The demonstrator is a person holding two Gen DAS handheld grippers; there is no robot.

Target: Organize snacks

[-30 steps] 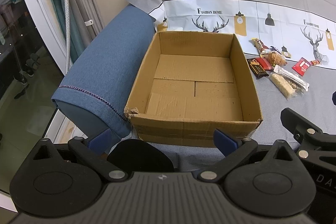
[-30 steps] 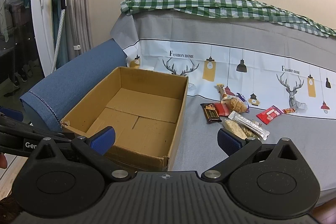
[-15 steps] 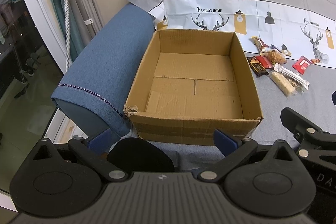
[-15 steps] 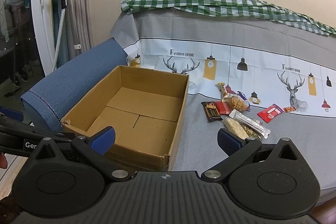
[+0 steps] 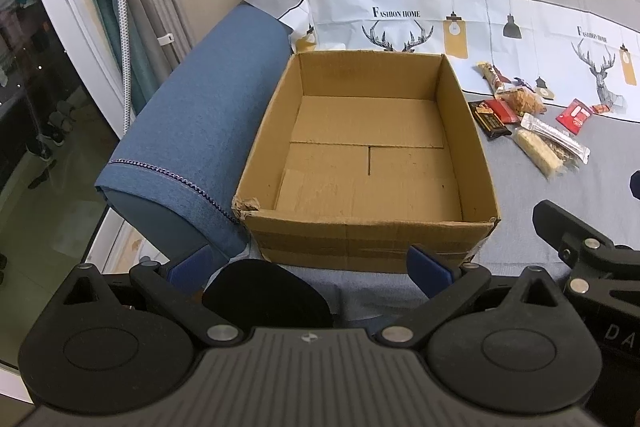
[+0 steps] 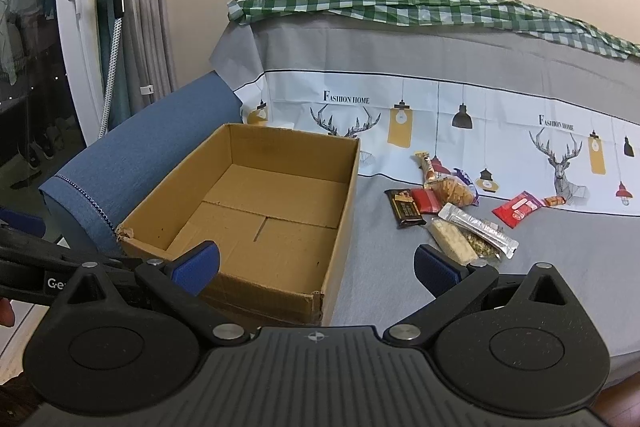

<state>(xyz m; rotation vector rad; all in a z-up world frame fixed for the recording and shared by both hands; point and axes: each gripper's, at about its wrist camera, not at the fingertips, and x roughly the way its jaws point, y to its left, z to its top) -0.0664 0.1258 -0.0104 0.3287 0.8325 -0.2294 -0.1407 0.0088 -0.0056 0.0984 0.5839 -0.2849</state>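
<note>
Your left gripper (image 5: 310, 265) and right gripper (image 6: 318, 265) hover wide open, holding nothing — before the empty cardboard box (image 6: 280, 163), snacks (image 6: 452, 215) beside it.

The words "FASHION HOME" are showing twice on the sofa cover (image 6: 400, 99), above each deer picture (image 6: 344, 121).

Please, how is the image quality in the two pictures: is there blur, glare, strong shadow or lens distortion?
Left wrist view: sharp, soft even light, faint shadow inside the cardboard box; the fisheye lens bows the window frame at the left edge. Right wrist view: also sharp, no glare on the snacks; the straight stripe on the sofa cover looks curved, and the corners darken.
</note>
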